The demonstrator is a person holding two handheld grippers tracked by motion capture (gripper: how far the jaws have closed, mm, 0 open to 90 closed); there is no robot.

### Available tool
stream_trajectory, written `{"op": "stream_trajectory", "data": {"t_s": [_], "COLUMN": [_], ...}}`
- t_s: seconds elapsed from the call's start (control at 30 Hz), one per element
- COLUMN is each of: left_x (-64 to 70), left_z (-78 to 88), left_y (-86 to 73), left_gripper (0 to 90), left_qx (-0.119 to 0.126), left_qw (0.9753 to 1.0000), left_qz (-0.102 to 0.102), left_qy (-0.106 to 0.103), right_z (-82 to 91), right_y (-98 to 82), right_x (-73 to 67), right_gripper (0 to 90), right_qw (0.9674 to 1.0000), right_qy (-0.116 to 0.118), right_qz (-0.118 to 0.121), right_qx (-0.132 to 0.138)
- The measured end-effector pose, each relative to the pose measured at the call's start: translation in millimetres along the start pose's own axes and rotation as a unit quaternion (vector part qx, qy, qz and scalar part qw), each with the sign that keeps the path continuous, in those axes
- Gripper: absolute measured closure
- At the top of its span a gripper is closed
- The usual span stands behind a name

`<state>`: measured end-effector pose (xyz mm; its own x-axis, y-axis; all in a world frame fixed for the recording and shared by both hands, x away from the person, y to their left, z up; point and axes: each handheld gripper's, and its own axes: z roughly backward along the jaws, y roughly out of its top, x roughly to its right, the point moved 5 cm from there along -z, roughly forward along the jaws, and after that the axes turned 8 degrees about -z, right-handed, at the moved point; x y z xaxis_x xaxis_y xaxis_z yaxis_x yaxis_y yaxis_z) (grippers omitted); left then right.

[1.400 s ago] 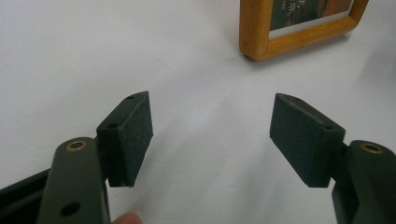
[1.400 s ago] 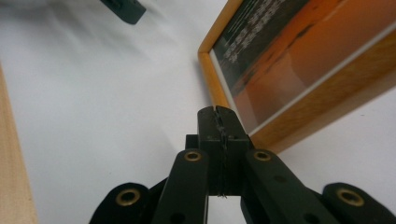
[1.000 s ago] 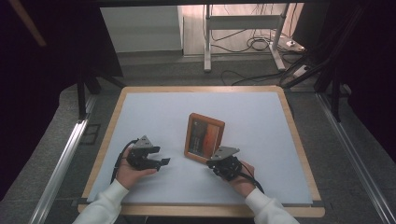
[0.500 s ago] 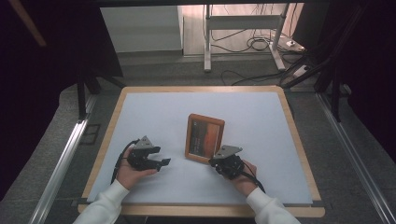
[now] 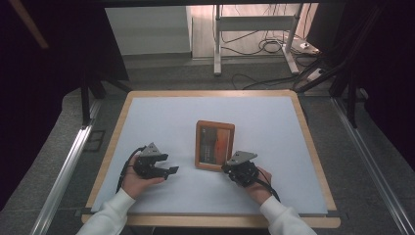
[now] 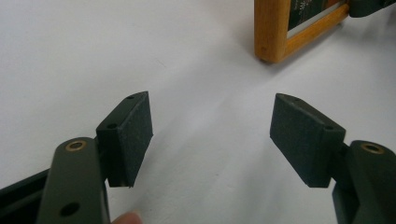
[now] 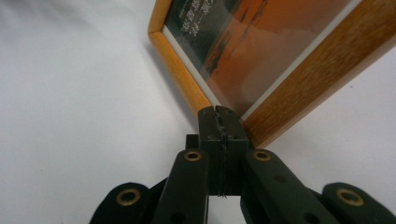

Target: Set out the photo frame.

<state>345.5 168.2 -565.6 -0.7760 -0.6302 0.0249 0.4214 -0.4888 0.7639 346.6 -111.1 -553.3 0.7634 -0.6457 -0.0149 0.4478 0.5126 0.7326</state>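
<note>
A wooden picture frame (image 5: pixel 214 145) with an orange and dark picture lies flat in the middle of the white table. My right gripper (image 5: pixel 228 168) is shut with nothing between its pads, and its tips (image 7: pixel 219 116) rest against the frame's near right corner (image 7: pixel 261 126). My left gripper (image 5: pixel 171 171) lies to the left of the frame, held low over the table. Its jaws stand open around bare tabletop, as the left gripper view (image 6: pixel 210 135) shows, with the frame's near left corner (image 6: pixel 273 37) a short way ahead.
The white table top (image 5: pixel 161 117) has a wooden rim (image 5: pixel 313 147). Beyond it stand a metal stand (image 5: pixel 254 29) and loose cables (image 5: pixel 264 46) on the floor. Metal rails (image 5: pixel 63 171) run along both sides.
The picture frame has turned a little, from tilted to nearly square with the table, with the right gripper's shut tips at its near right corner. The left gripper has stayed put.
</note>
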Motion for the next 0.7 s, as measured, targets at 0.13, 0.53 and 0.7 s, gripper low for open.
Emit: {"op": "stream_trajectory", "data": {"t_s": [0.13, 0.53, 0.7], "left_x": [0.0, -0.1, -0.6], "left_z": [-0.2, 0.2, -0.3], "left_y": [0.0, -0.1, 0.0], "left_gripper": [29.2, 29.2, 29.2], "left_qx": [0.000, 0.000, 0.001], "left_qw": [1.0000, 1.0000, 1.0000], "left_qz": [0.000, -0.002, -0.003], "left_qy": [0.000, 0.000, -0.001], "right_z": [0.8, 2.4, 12.0], "right_y": [-0.4, -1.2, 1.3], "right_x": [2.7, 5.5, 3.8], "right_gripper": [89.5, 89.5, 89.5], "right_qw": [1.0000, 0.9999, 0.9996], "right_qy": [-0.002, -0.004, 0.007], "right_qz": [-0.003, -0.008, -0.015], "right_qx": [0.001, 0.006, 0.023]}}
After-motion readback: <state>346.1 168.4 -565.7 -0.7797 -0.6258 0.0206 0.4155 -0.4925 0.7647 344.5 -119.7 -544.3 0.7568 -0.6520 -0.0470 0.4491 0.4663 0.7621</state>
